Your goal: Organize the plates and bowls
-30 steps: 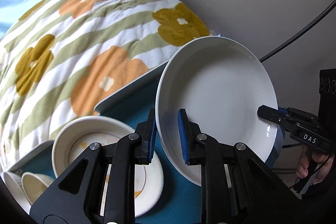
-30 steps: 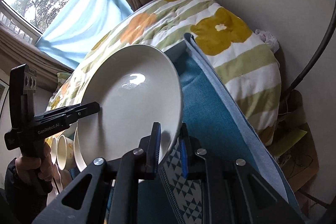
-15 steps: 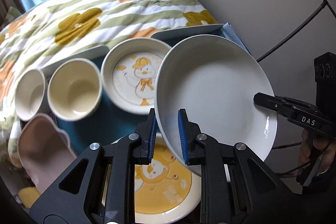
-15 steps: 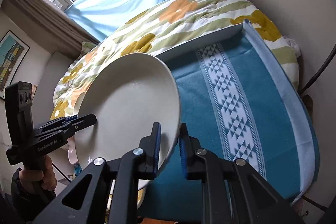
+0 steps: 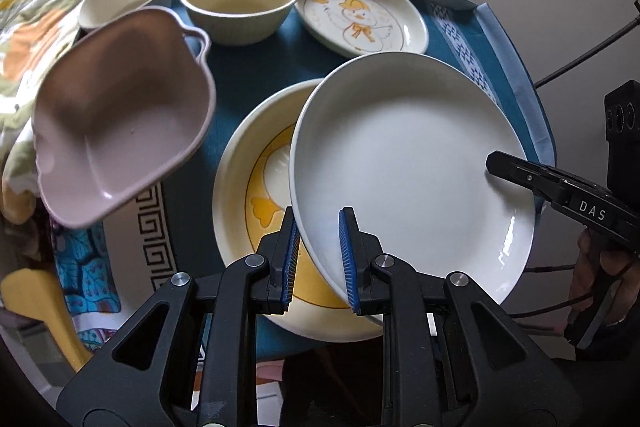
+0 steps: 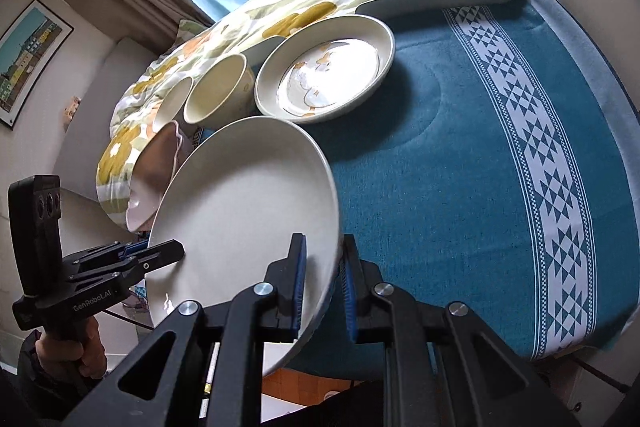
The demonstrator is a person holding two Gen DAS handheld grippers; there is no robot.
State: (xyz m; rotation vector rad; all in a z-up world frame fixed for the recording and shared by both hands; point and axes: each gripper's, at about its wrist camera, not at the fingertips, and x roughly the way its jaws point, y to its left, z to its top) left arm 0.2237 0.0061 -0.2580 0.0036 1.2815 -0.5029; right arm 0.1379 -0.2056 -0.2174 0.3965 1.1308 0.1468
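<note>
Both pairs of jaws are clamped narrow on opposite rims of one plain white round ceramic plate [image 5: 408,167]: the left gripper [image 5: 318,259] on its near-left edge, the right gripper [image 6: 322,285] across from it. The plate hangs tilted, partly overlapping the larger cream plate with a yellow cartoon print [image 5: 256,195] that lies on the teal woven cloth [image 6: 460,155]. Stacking would call for shifting it leftward, as the left wrist view shows it, until centred, then levelling it.

plate [image 5: 412,163] above dish [image 5: 256,171], bowls [image 5: 240,3] behind
</note>
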